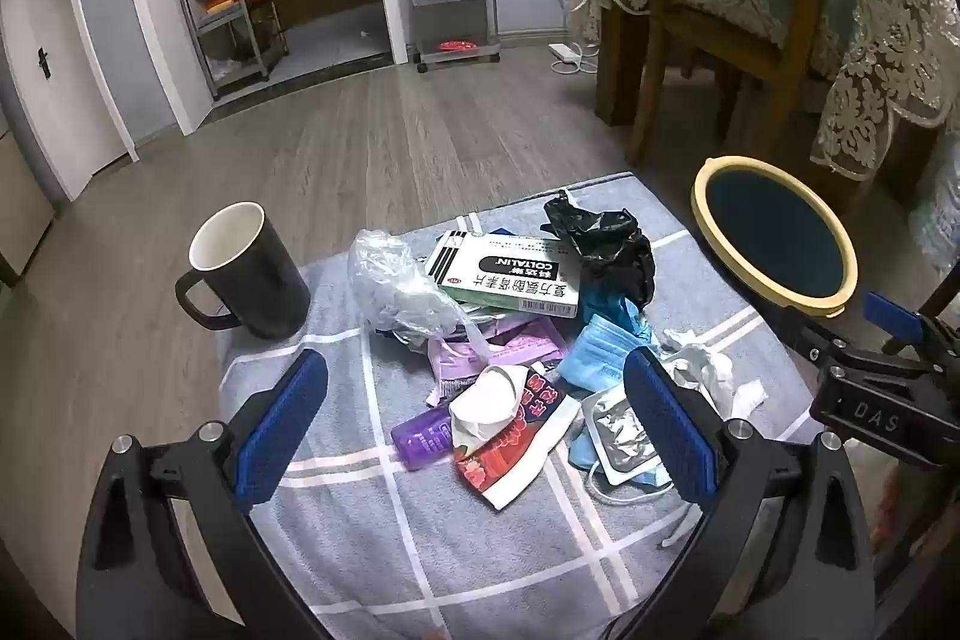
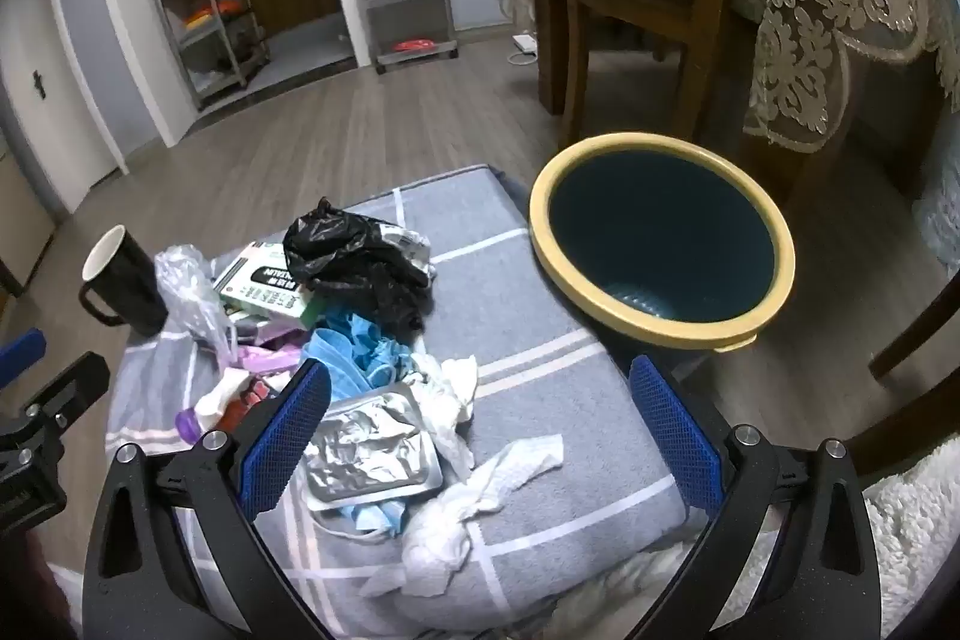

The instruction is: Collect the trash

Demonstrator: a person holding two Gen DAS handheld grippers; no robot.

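Left gripper (image 1: 474, 430) and right gripper (image 2: 480, 436) both spread wide, empty; medicine box (image 1: 510, 274) lies flat, long axis crosswise.

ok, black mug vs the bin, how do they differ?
The mug is black outside and white inside; the bin is dark teal with a yellow rim. The mug has a side handle, the bin none. The mug stands on the grey checked cloth left of the trash pile; the bin sits off its right edge. Both upright, open-topped, apparently empty.

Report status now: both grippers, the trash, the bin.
Left gripper open, right gripper open, both empty. Trash pile on grey cloth, untouched. Bin empty, beside the cloth. Black mug stands near the pile.
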